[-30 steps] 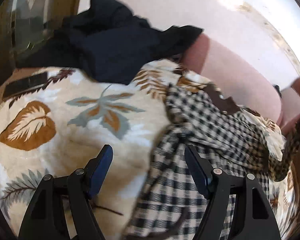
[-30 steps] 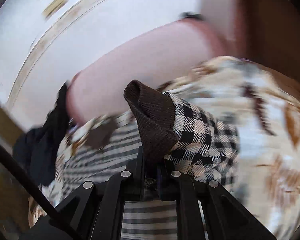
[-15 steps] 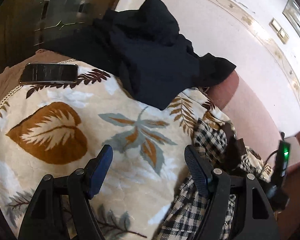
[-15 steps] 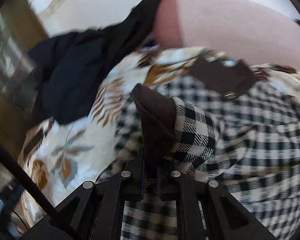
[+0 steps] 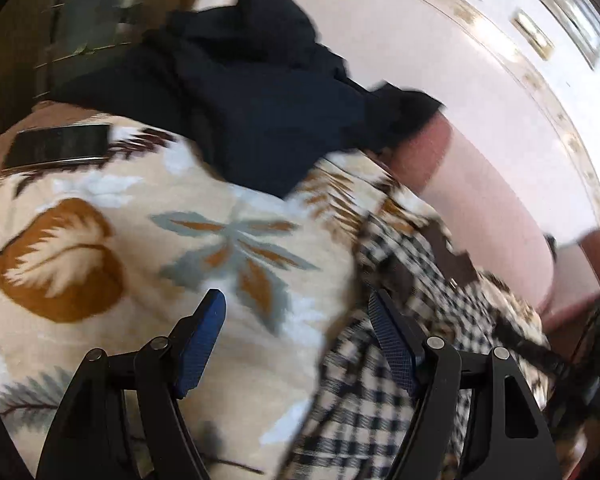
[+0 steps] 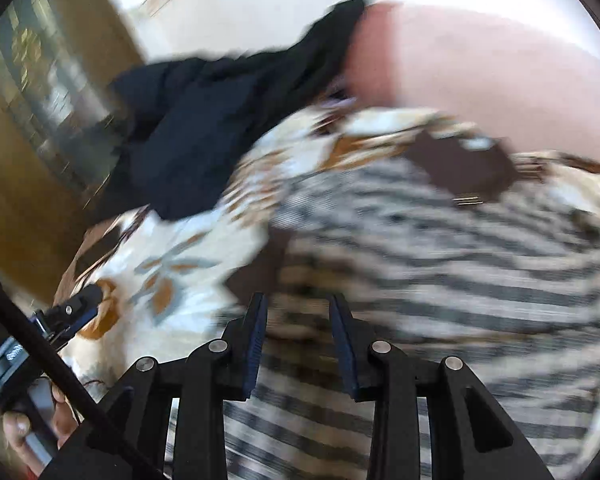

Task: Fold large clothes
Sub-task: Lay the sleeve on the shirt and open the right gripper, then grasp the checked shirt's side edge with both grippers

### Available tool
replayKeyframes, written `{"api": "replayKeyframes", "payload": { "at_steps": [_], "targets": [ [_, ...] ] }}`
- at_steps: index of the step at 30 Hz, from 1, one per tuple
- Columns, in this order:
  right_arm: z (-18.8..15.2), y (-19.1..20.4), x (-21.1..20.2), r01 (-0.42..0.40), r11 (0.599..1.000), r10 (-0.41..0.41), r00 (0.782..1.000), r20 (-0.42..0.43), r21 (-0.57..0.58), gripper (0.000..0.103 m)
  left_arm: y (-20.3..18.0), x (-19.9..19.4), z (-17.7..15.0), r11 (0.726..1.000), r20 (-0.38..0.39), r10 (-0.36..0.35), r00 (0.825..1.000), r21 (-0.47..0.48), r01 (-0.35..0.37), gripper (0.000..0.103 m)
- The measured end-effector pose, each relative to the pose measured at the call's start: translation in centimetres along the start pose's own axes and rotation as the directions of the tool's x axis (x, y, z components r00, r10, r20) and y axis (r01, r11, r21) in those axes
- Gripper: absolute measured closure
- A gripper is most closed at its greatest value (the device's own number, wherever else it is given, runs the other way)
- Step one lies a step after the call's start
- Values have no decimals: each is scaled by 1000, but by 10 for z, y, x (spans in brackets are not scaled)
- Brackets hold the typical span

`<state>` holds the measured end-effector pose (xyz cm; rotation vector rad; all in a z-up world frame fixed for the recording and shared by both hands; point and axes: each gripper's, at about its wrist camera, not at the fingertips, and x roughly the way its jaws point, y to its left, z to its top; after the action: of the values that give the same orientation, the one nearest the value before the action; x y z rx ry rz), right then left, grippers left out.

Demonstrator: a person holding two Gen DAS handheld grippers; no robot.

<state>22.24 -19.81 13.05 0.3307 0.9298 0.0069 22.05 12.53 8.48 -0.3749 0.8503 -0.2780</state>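
A black-and-cream checked garment with brown trim lies on a leaf-patterned blanket. In the right wrist view the checked garment fills the middle and right, blurred by motion, with a brown patch at its far edge. My left gripper is open and empty over the garment's left edge. My right gripper is open just above the checked cloth, with nothing between its pads. The left gripper also shows at the left edge of the right wrist view.
A dark navy garment is heaped at the back of the blanket, against a pink headboard. A phone lies on the blanket's far left corner. A wooden cabinet with glass stands to the left.
My right gripper has opened and let go of the brown-cuffed part of the checked garment, which has dropped onto the bed. The left gripper shifted slightly, still open.
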Motion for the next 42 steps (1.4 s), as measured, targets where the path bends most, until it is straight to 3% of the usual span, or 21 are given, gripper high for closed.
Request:
{"api": "replayKeyframes", "payload": {
  "at_steps": [4, 9, 12, 14, 16, 17, 19, 21, 24, 26, 28, 31, 33, 35, 37, 38, 40, 42],
  "targets": [
    [-7, -96, -36, 163, 977, -167, 986, 18, 134, 70, -38, 11, -12, 992, -57, -87, 995, 81, 92, 30],
    [-12, -164, -44, 173, 954, -177, 984, -4, 244, 71, -104, 46, -14, 970, -85, -130, 988, 198, 145, 30],
    [-12, -187, -27, 183, 950, -178, 983, -41, 253, 70, -131, 79, -10, 957, -107, -79, 991, 269, 105, 30],
    [-11, -197, -18, 222, 945, -214, 975, -61, 238, 71, -138, 111, -10, 955, -144, 8, 990, 295, 36, 32],
    [-12, -209, -7, 299, 926, -284, 954, -96, 230, 71, -132, 143, -13, 949, -185, 119, 976, 311, -57, 46],
    [-13, -217, -1, 351, 909, -332, 936, -120, 225, 71, -127, 154, -15, 945, -201, 157, 967, 316, -88, 47],
    [-17, -230, 6, 365, 899, -341, 930, -139, 240, 65, -112, 167, -18, 949, -228, 169, 959, 300, -96, 45],
    [-22, -241, 9, 365, 893, -338, 930, -143, 264, 53, -109, 165, -19, 948, -194, 147, 970, 307, -82, 45],
    [-24, -248, 11, 387, 878, -361, 922, -143, 280, 38, -119, 164, -23, 921, -178, 191, 965, 372, -114, 45],
    [-23, -251, 7, 383, 871, -359, 924, -134, 309, 37, -122, 157, -21, 920, -185, 195, 963, 375, -114, 45],
    [-21, -246, -7, 396, 861, -386, 917, -99, 319, 40, -118, 140, -17, 936, -183, 161, 970, 340, -91, 45],
    [-17, -221, -38, 412, 865, -433, 901, 10, 287, 45, -112, 113, -17, 949, -168, 114, 979, 311, -57, 45],
    [-13, -200, -51, 381, 890, -407, 911, 60, 252, 59, -115, 102, -23, 943, -150, 102, 983, 330, -48, 45],
    [-11, -181, -52, 294, 928, -317, 946, 72, 228, 60, -120, 103, -30, 934, -159, 97, 983, 354, -35, 44],
    [-12, -168, -39, 211, 957, -222, 974, 37, 199, 61, -122, 110, -42, 927, -179, 114, 977, 373, -40, 43],
    [-16, -161, -30, 203, 963, -208, 978, 9, 179, 61, -121, 113, -49, 923, -189, 134, 973, 381, -53, 43],
    [-27, -158, -8, 213, 966, -205, 977, -63, 149, 61, -115, 121, -62, 917, -220, 173, 960, 392, -75, 42],
    [-47, -165, 9, 239, 957, -215, 965, -150, 165, 63, -112, 118, -68, 910, -211, 176, 961, 408, -77, 42]
  ]
}}
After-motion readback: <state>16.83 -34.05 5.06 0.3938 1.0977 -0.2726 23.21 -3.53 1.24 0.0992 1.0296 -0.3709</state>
